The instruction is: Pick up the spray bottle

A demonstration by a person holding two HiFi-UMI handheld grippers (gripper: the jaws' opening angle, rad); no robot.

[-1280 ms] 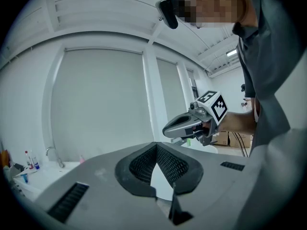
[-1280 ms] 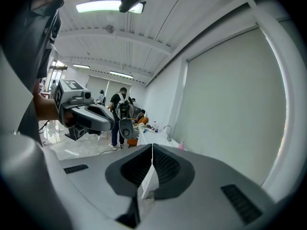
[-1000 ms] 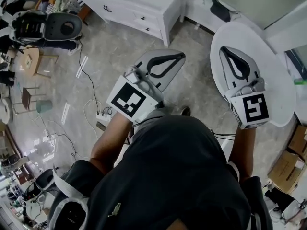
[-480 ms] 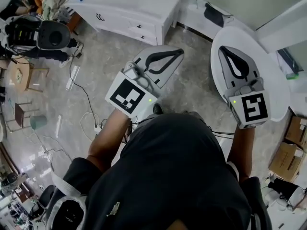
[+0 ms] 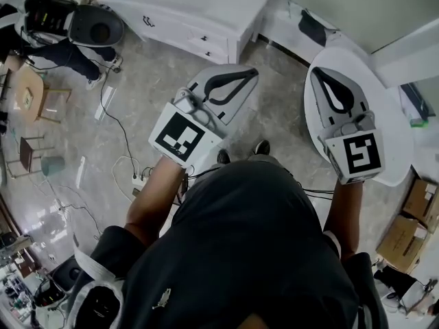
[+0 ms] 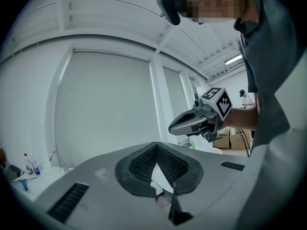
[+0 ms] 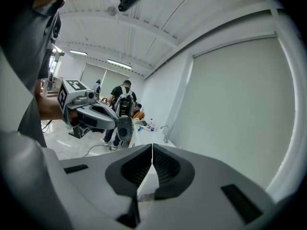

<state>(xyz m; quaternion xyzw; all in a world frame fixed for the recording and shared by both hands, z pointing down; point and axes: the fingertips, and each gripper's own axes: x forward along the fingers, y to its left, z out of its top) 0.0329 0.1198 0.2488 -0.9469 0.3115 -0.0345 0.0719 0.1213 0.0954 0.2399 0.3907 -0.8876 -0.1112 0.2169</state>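
Note:
No spray bottle can be told for sure. A small green thing [image 5: 416,122] shows at the far right edge of the head view, too small to identify. Small bottles [image 7: 151,125] stand by a faucet [image 7: 165,130] on the white counter [image 5: 206,9]; in the left gripper view these bottles [image 6: 29,164] sit at the far left. My left gripper [image 5: 254,73] hangs over the floor in front of that counter, shut and empty. My right gripper [image 5: 316,71] is held over the round white table [image 5: 391,136], also shut with nothing in it.
Cables and a power strip [image 5: 137,181] lie on the glossy floor to the left. Cardboard boxes [image 5: 405,232] stand at the lower right. A person with black gear [image 5: 68,22] is at the top left, near a small wooden table [image 5: 27,94] and stools.
The floor and furniture have slid a little in the head view as I step along. Both grippers travel with me, keeping the same pose and shut jaws.

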